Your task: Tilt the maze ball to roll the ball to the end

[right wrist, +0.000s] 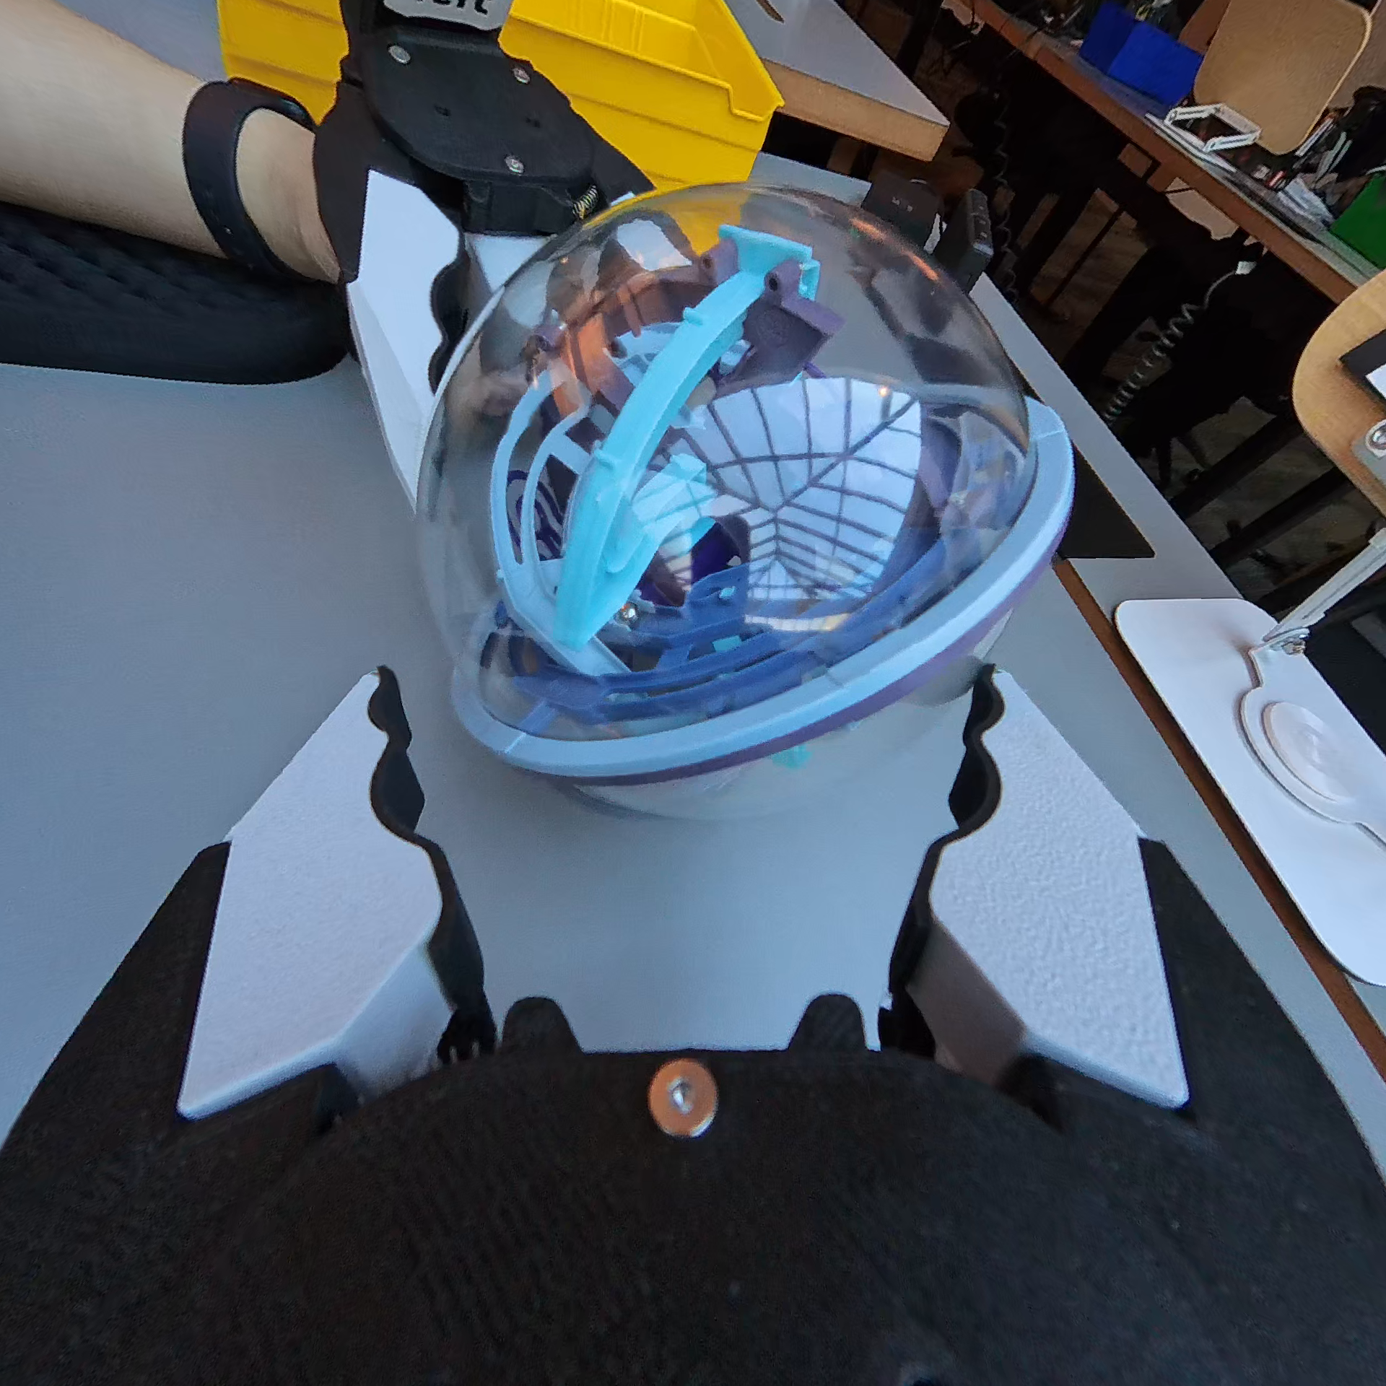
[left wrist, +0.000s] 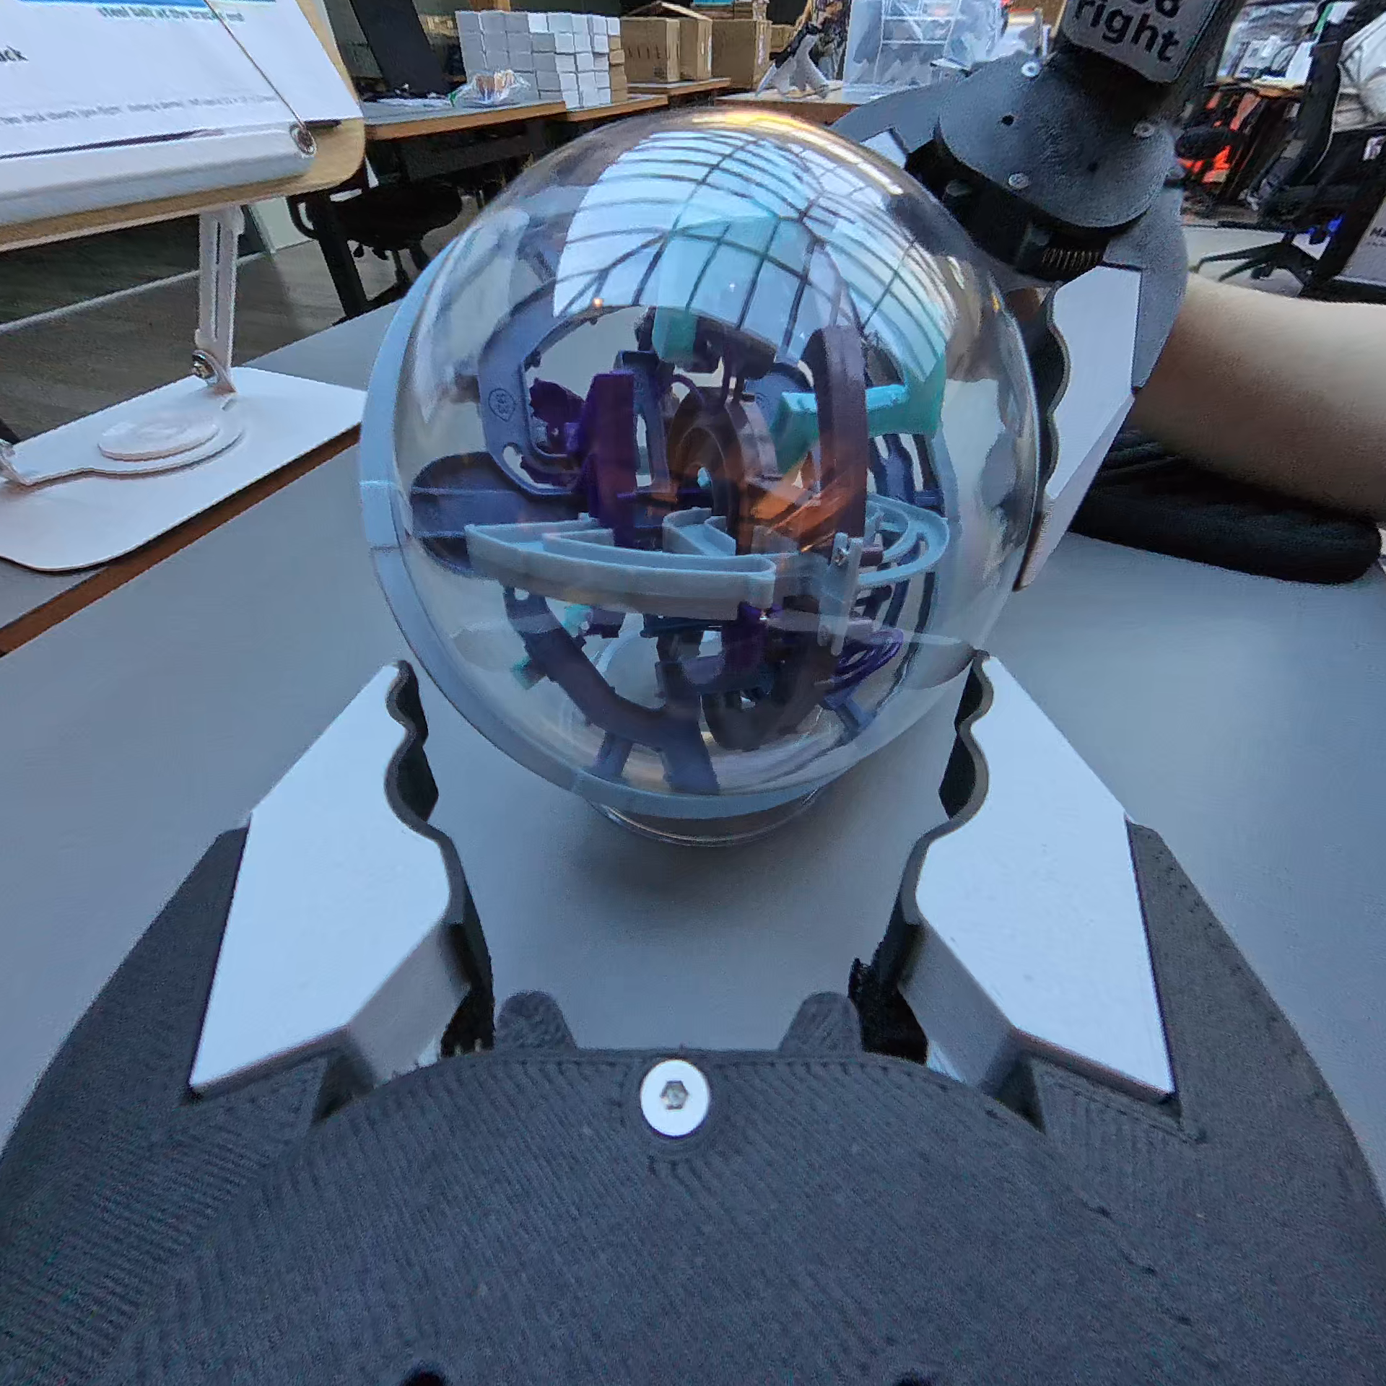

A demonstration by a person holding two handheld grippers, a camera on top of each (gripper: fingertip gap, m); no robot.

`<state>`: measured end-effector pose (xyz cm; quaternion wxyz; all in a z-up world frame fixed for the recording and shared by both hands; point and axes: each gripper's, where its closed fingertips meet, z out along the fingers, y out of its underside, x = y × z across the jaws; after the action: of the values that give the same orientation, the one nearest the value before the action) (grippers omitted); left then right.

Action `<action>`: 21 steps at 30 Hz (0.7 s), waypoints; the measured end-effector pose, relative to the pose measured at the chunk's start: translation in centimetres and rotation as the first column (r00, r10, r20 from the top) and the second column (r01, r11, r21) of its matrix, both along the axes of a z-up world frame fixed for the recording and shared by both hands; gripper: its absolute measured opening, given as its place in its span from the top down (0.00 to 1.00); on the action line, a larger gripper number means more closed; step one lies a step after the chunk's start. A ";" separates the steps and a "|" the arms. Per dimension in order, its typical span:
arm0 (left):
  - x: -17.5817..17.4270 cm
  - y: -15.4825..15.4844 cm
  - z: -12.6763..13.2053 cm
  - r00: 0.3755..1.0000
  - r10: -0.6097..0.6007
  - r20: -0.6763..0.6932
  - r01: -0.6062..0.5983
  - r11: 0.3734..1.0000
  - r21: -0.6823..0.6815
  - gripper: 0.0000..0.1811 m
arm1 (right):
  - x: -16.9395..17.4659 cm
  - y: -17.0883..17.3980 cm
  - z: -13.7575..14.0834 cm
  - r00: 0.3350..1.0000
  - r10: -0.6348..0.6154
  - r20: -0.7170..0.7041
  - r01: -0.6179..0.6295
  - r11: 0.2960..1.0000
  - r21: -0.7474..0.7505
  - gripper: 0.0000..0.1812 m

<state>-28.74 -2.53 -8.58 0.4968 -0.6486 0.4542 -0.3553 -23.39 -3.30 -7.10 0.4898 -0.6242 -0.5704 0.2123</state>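
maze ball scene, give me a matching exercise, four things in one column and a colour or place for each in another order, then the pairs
Things:
1. maze ball
2. small steel ball
3. bin
4. wrist strap

Colour or place:
A. yellow, behind the left gripper
B. black, around a person's forearm
C. clear shell with a pale blue rim, on the grey table
D. inside the shell, by the foot of the turquoise arch

Pairs: 1-C, 2-D, 3-A, 4-B
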 end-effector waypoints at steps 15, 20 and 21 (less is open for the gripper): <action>-0.7 -0.3 0.7 0.998 -0.037 0.043 0.039 0.998 -0.041 0.25 | 0.3 0.3 0.8 1.000 0.011 -0.023 -0.012 1.000 -0.010 0.18; 0.2 -0.2 -0.1 1.000 -0.010 0.008 0.010 0.999 -0.043 0.23 | -1.3 0.5 0.7 0.996 0.060 -0.067 -0.064 0.996 -0.067 0.16; 0.2 -0.2 -0.2 1.000 -0.012 0.009 0.012 0.999 -0.046 0.23 | -1.3 0.5 0.7 0.996 0.058 -0.073 -0.063 0.996 -0.063 0.16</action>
<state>-28.54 -2.78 -8.78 0.4813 -0.6556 0.4478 -0.3715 -24.70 -2.85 -6.41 0.4824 -0.6144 -0.5642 0.2675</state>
